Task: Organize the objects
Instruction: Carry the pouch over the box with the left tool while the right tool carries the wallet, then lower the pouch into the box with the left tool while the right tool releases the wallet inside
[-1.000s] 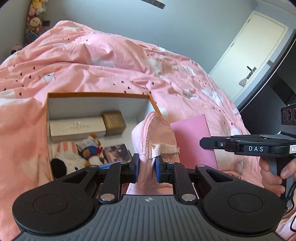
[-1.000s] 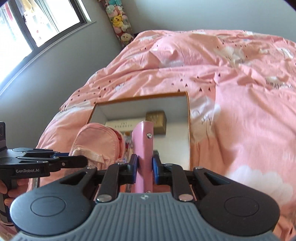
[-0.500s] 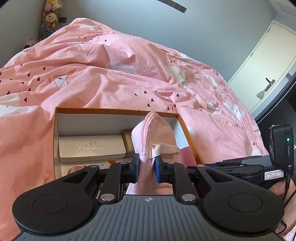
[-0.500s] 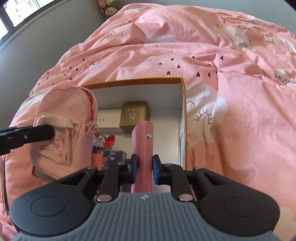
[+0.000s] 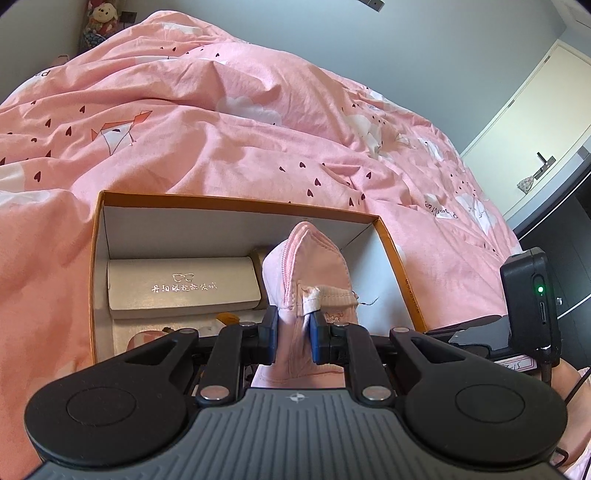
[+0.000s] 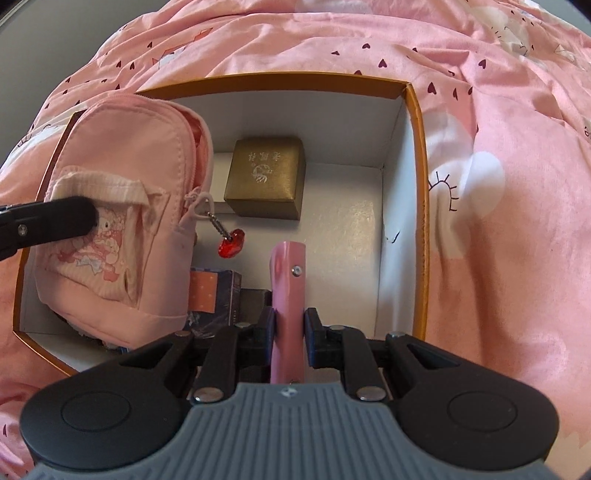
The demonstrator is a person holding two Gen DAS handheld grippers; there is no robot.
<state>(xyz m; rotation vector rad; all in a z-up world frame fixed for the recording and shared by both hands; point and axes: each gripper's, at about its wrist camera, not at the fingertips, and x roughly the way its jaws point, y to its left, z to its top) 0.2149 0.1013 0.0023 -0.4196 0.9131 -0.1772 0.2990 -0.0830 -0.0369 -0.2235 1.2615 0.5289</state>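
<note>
An open orange-rimmed box [image 5: 400,254] [image 6: 417,155] with white walls lies on the pink bed. My left gripper [image 5: 292,334] is shut on a small pink backpack [image 5: 306,258] and holds it over the box; the backpack also shows in the right wrist view [image 6: 122,206], with a red heart charm [image 6: 232,247] hanging from its zip. My right gripper [image 6: 289,338] is shut on a flat pink case [image 6: 289,295], held upright over the box's right part. Inside the box lie a beige glasses case [image 5: 181,286], a gold box [image 6: 266,177] and a dark patterned box [image 6: 214,295].
The pink duvet [image 5: 221,122] with hearts surrounds the box on all sides. Plush toys [image 5: 99,18] stand at the far wall. A white door [image 5: 535,122] and dark furniture [image 5: 565,221] are at the right. Part of a plush shows low in the box [image 5: 144,338].
Both grippers have moved forward and down over the box, so it looks larger. The backpack and the pink case are now above its inside.
</note>
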